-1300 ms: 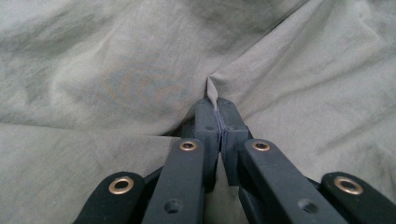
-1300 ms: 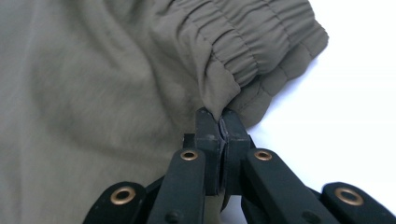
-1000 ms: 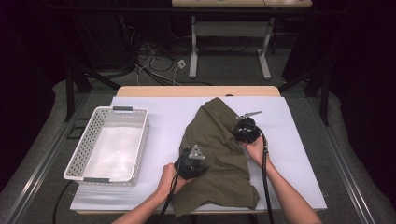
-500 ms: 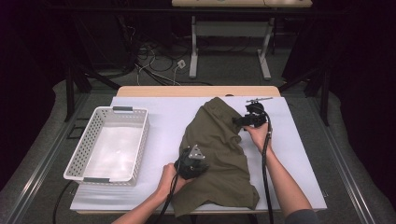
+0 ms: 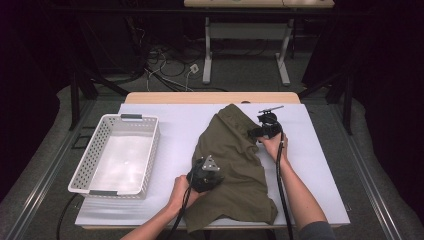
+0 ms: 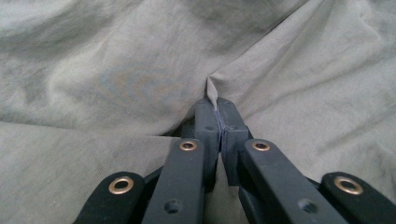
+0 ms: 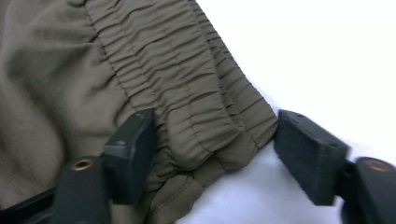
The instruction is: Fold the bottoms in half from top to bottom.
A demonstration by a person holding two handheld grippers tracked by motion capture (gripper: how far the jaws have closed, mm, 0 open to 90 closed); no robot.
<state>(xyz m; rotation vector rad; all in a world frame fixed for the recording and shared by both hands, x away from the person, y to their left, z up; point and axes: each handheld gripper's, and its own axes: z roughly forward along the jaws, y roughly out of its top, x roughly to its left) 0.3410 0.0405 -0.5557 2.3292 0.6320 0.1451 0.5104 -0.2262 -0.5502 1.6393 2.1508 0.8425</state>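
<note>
- The olive-green shorts [image 5: 235, 165] are spread, rumpled, on the white-covered surface [image 5: 320, 165], right of the middle, with the hem towards the person.
- The left tongs [image 5: 205, 175] are closed tight on a small ridge of fabric [image 6: 211, 88] near the garment's middle; by this pinch the cloth is judged to be anchored while the far end is worked.
- The right tongs [image 7: 212, 151] have just been narrowing and stand part open, astride the corner of the gathered elastic waistband [image 7: 201, 112]; the pads are not yet pressed on it.
- A grip on the waistband is judged to be in preparation, probably for folding or lifting.
- A white perforated basket [image 5: 85, 167] is stood at the left, well apart from the shorts.
</note>
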